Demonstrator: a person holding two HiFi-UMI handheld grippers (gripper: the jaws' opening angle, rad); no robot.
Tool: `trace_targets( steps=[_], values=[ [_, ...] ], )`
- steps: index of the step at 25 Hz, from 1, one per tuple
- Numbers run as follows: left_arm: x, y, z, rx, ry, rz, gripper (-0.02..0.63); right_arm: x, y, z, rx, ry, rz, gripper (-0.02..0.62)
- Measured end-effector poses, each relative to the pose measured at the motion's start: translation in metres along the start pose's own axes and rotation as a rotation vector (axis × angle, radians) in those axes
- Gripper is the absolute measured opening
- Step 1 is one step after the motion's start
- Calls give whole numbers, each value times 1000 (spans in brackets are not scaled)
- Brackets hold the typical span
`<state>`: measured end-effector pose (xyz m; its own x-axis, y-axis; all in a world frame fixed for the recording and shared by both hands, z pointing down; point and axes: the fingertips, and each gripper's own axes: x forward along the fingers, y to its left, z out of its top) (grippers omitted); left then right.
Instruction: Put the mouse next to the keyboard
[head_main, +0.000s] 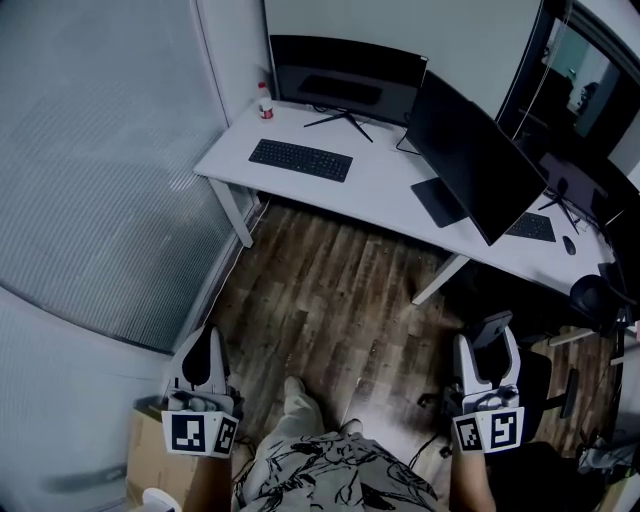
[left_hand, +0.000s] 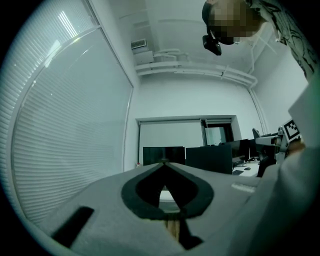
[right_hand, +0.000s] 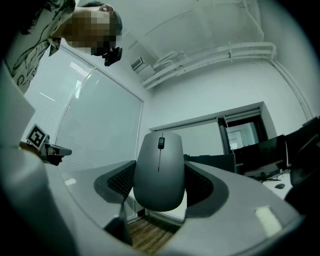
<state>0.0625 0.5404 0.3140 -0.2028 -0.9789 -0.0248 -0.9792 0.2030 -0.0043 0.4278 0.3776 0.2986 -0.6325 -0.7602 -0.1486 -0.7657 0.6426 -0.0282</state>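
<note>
A grey mouse (right_hand: 160, 170) with a dark scroll wheel stands upright between the pads of my right gripper (head_main: 487, 345), which is shut on it; in the head view the mouse (head_main: 492, 328) shows as a dark shape at the jaw tips. My left gripper (head_main: 203, 345) is held low at the left, its jaw tips touching with nothing between them. Both grippers hang over the wooden floor, well short of the white desk (head_main: 390, 185). A black keyboard (head_main: 300, 159) lies on the desk's left part, in front of a monitor (head_main: 345, 70).
A second, angled monitor (head_main: 472, 155) stands mid-desk. Further right lie another keyboard (head_main: 530, 226) and another mouse (head_main: 569, 244). A red-capped bottle (head_main: 265, 102) sits at the desk's back left corner. A black chair (head_main: 535, 385) is by my right gripper, a cardboard box (head_main: 150, 455) by my left.
</note>
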Motion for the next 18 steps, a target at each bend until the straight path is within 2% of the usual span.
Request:
trace_targets(
  steps=[9,18],
  values=[
    [59,41,-6,-25,7,-22,-3,53,13,-7,-35,19,-35,304],
    [112,78,-3,-53,-3,-113,-3,89,31,-10,-48,24,-114,304]
  ],
)
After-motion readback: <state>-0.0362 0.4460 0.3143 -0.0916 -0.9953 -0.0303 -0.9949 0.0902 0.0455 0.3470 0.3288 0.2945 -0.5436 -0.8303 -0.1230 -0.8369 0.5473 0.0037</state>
